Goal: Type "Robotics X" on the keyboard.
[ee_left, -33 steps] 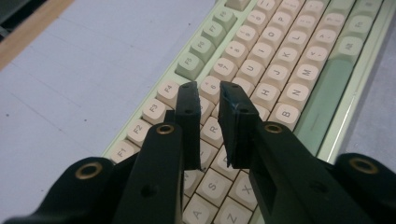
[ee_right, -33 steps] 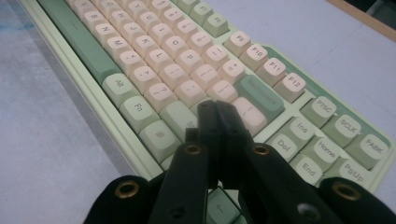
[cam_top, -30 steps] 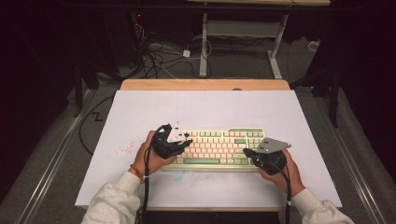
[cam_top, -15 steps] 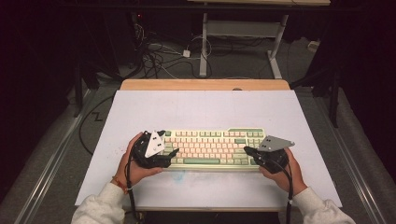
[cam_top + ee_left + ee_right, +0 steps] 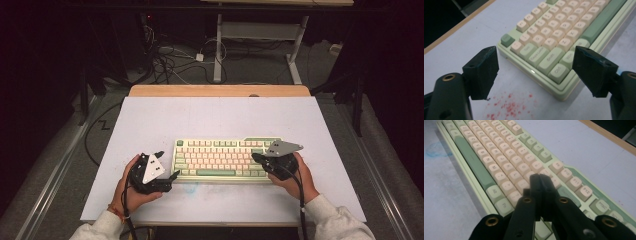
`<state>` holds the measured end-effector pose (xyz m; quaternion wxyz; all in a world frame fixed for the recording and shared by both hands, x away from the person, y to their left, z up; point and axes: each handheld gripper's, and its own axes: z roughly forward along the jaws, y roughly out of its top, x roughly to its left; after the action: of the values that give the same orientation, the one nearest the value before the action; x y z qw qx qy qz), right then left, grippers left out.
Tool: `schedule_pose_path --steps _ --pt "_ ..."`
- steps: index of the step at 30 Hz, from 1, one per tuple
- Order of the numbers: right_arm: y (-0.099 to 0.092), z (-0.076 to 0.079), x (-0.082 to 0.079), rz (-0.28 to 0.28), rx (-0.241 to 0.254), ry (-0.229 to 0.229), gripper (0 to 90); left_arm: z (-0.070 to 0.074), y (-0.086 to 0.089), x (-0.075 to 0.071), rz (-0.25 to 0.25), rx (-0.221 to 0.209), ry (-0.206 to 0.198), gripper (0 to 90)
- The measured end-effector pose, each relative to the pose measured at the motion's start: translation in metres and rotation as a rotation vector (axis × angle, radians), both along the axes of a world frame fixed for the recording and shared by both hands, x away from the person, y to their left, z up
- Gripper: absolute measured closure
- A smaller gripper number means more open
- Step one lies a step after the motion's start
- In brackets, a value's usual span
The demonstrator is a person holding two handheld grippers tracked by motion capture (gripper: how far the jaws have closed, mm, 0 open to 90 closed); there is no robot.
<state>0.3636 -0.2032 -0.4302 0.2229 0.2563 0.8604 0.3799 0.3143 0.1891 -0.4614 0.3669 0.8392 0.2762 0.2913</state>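
Keys in cream and sage green cover the pale-green plastic keyboard (image 5: 224, 159), which lies flat on the white sheet-covered table (image 5: 220, 117), toward its near edge and a little right of centre; everything else is easiest placed from it. The right claw (image 5: 540, 185) rests over the keyboard's right end with its black jaws pressed together and nothing between them, tips just above or on the cream keys near the arrow and function cluster; closed like this it makes one narrow point, which would suit pressing a single key or pinning that end down, though contact cannot be made out. The left claw (image 5: 536, 70) sits just off the keyboard's left near corner, jaws wide apart and holding nothing; they have just been opening, and the corner by the Ctrl and Shift keys shows in the gap beyond them without touching either pad. That spread probably readies it to straddle the keyboard's edge. In the high view the left claw (image 5: 167, 167) stays clear of the casing while the right claw (image 5: 256, 158) overlaps its right end. A scatter of red specks (image 5: 507, 106) marks the table in front of the left corner, and a faint blue ring (image 5: 437, 150) lies off the keyboard's front edge. Beyond the keyboard runs a bare wooden strip (image 5: 220, 90), then dark floor with tangled cables (image 5: 172, 55) and a white metal frame (image 5: 260, 32).
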Motion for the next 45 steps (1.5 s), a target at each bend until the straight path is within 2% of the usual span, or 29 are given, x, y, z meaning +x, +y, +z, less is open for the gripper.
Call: schedule_pose_path --steps 2,9,17,30,33,35,37,39,40,45 --pt "0.006 -0.001 0.004 0.006 -0.001 0.003 90.0 -0.001 0.002 -0.001 -0.002 -0.007 0.010 20.2" --pt "0.028 -0.004 0.014 0.025 -0.020 0.017 90.0 -0.010 0.008 -0.009 -0.001 0.013 0.043 20.2" --pt "0.052 -0.012 0.025 0.047 -0.059 0.031 90.0 -0.012 0.008 -0.010 -0.006 0.012 0.049 20.2" --pt "0.064 -0.022 0.036 0.029 -0.109 0.041 90.0 -0.015 0.005 -0.009 -0.033 0.036 0.075 20.2" --pt "0.066 -0.023 0.038 0.030 -0.126 0.060 90.0 -0.015 0.004 -0.009 -0.035 0.038 0.077 20.2" --pt "0.066 -0.023 0.038 0.032 -0.125 0.056 90.0 -0.015 0.004 -0.009 -0.036 0.037 0.077 20.2" --pt "0.063 -0.019 0.035 0.033 -0.089 0.048 90.0 -0.015 0.005 -0.009 -0.035 0.039 0.080 20.3" --pt "0.062 -0.018 0.034 0.032 -0.078 0.044 90.0 -0.015 0.005 -0.009 -0.034 0.035 0.080 20.4" --pt "0.059 -0.014 0.031 0.030 -0.053 0.032 90.0 -0.015 0.005 -0.009 -0.034 0.033 0.080 20.5" --pt "0.053 -0.007 0.026 0.037 -0.007 0.018 90.0 -0.015 0.006 -0.009 -0.034 0.032 0.084 20.6"
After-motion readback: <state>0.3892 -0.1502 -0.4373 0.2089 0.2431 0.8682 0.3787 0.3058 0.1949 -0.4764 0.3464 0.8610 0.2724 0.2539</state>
